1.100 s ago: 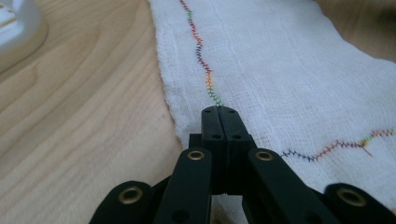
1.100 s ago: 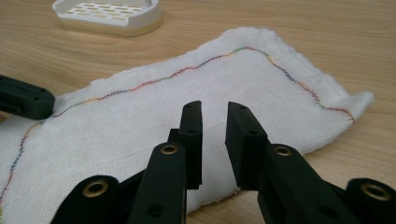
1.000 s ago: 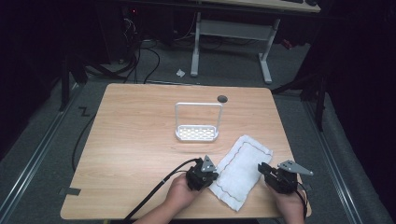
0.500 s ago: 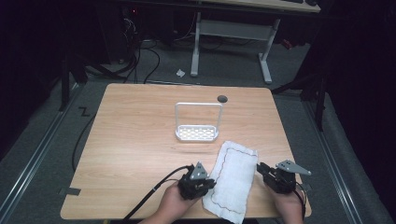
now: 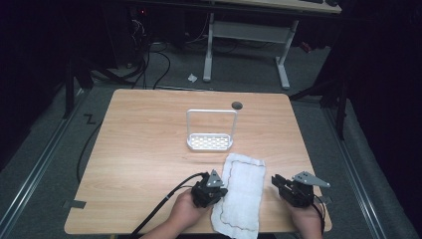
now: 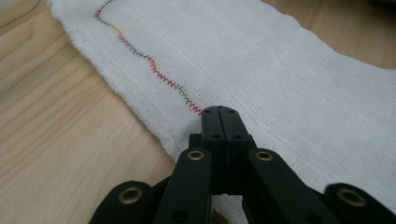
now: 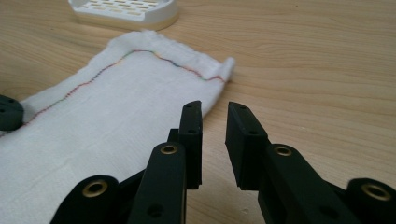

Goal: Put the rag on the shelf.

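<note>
Tools first: left tool point(image 6: 218, 111) is clamped on the cloth's point(image 5: 243, 191) near edge by the stitched hem; right tool point(image 7: 214, 112), jaws apart, hovers off its other side. Cloth lies flat on the tabletop point(image 5: 144, 144), before the rack point(image 5: 210, 141). Thin, limp, light, I'd say; pinch it at edges or corners.

Black two-jaw grippers with brass-ringed rivets, grey three-cornered top plates, trailing black cables.
</note>
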Motion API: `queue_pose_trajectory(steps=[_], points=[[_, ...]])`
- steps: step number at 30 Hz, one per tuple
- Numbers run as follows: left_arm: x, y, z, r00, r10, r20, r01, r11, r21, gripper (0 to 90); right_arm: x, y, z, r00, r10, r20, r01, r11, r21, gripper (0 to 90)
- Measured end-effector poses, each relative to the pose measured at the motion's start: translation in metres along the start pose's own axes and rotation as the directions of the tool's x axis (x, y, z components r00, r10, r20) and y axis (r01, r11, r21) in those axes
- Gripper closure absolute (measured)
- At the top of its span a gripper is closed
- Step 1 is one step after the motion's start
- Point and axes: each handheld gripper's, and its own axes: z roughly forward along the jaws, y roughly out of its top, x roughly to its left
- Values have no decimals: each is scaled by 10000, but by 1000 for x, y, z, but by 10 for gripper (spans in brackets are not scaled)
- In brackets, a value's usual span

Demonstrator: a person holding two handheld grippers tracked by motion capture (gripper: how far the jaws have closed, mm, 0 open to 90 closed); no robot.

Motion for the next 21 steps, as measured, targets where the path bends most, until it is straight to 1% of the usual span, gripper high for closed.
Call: queue_pose_trajectory(steps=[2, 3, 4, 6, 9, 10, 11, 12, 13, 14, 15, 17, 18, 19, 20, 21], points=[[3, -11, -14, 9999, -135, -96, 136, 9999, 25, 900, 5, 1, 1, 9998, -159, -73, 159, 9999, 43, 768], [5, -17, -21, 9996, -220, -155, 221, 9997, 44, 900, 11, 1, 5, 9993, -311, -210, 314, 9994, 128, 768], [7, -23, -28, 9991, -351, -218, 352, 9994, 42, 900, 11, 1, 5, 9993, -311, -210, 314, 9994, 128, 768], [11, -36, -41, 9974, -646, -319, 645, 9979, -18, 900, 19, 1, 10, 9978, -486, -443, 500, 9983, 307, 767], [13, -52, -58, 9934, -1067, -409, 1064, 9943, -113, 900, 37, 4, 19, 9929, -698, -961, 753, 9956, 549, 760], [12, -55, -62, 9924, -1168, -375, 1166, 9931, -88, 900, 52, 8, 25, 9867, -902, -1353, 999, 9928, 663, 744], [11, -58, -65, 9909, -1310, -318, 1308, 9914, -82, 900, 52, 8, 25, 9867, -902, -1353, 999, 9928, 663, 744], [9, -61, -68, 9899, -1394, -247, 1392, 9902, -88, 900, 60, 10, 29, 9826, -955, -1592, 1079, 9916, 712, 729], [7, -63, -69, 9902, -1378, -212, 1376, 9904, -145, 900, 69, 12, 33, 9779, -1098, -1779, 1260, 9886, 821, 710], [5, -65, -70, 9909, -1329, -188, 1326, 9910, -199, 899, 77, 13, 37, 9719, -1296, -1966, 1497, 9845, 909, 691], [5, -66, -71, 9904, -1375, -110, 1372, 9902, -242, 894, 85, 15, 41, 9658, -1438, -2156, 1668, 9817, 922, 674], [7, -65, -72, 9880, -1537, 148, 1542, 9873, -394, 864, 99, 17, 49, 9567, -1693, -2366, 1968, 9756, 977, 658], [10, -64, -73, 9876, -1565, 123, 1570, 9857, -620, 844, 104, 18, 53, 9525, -1880, -2398, 2176, 9706, 1033, 656], [13, -62, -76, 9865, -1634, 65, 1634, 9828, -859, 818, 111, 21, 61, 9478, -2116, -2384, 2442, 9627, 1161, 663], [18, -59, -78, 9837, -1800, 18, 1791, 9774, -1123, 818, 111, 21, 61, 9478, -2116, -2384, 2442, 9627, 1161, 663], [23, -57, -81, 9792, -2027, -2, 2007, 9694, -1412, 791, 112, 22, 65, 9478, -2149, -2357, 2506, 9588, 1336, 671]])
